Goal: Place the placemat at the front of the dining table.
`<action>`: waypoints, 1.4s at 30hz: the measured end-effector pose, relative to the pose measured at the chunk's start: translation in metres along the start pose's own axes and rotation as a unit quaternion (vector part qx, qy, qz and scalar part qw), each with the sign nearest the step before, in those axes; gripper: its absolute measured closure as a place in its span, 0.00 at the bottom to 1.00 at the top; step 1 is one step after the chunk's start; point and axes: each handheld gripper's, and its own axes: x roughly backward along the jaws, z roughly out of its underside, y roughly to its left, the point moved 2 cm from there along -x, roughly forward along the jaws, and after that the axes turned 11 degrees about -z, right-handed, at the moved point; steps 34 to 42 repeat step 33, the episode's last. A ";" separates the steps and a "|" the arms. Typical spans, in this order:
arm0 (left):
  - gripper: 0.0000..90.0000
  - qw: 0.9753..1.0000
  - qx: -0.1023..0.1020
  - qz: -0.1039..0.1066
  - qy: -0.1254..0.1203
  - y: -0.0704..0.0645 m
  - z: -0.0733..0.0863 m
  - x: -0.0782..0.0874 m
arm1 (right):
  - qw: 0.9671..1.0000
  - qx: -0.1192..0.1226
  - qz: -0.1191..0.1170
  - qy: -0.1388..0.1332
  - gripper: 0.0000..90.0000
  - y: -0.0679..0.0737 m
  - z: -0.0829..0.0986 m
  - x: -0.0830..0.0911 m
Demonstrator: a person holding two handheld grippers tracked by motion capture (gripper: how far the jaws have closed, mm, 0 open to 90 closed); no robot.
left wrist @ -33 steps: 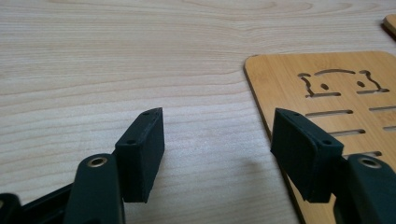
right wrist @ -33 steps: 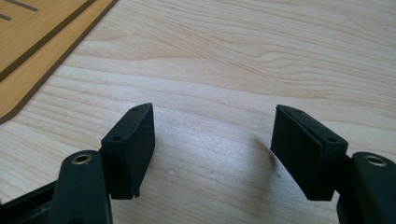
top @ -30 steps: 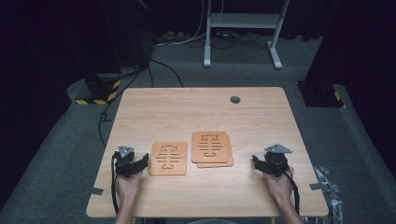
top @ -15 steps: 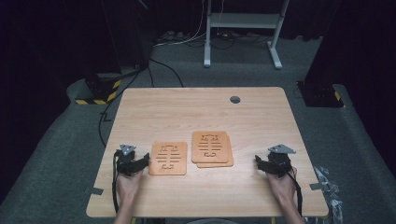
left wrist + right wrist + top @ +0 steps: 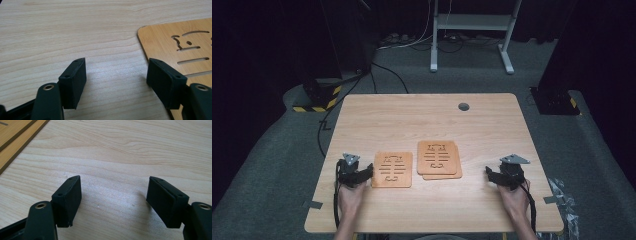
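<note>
Coaster [image 5: 175, 47] lies just beside left gripper's [image 5: 116, 80] right-hand jaw, jaws apart

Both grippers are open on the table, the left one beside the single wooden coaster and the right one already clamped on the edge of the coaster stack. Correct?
Not quite. The right gripper is open with bare table between its jaws, apart from the coaster stack, as the right gripper view and high view show. The left gripper is open beside the single coaster.

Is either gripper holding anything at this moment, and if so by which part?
Nothing is held. The left gripper and right gripper are both open over bare table, the left beside the single wooden coaster.
</note>
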 end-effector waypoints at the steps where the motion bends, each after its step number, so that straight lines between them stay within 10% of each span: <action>1: 0.35 1.000 0.000 0.000 0.000 0.000 0.000 0.000 | 1.000 -0.003 0.000 -0.002 0.31 0.000 0.000 0.000; 42: 0.28 1.000 -0.005 0.006 0.003 -0.003 0.000 0.000 | 1.000 -0.012 -0.009 0.002 0.31 -0.002 0.000 0.000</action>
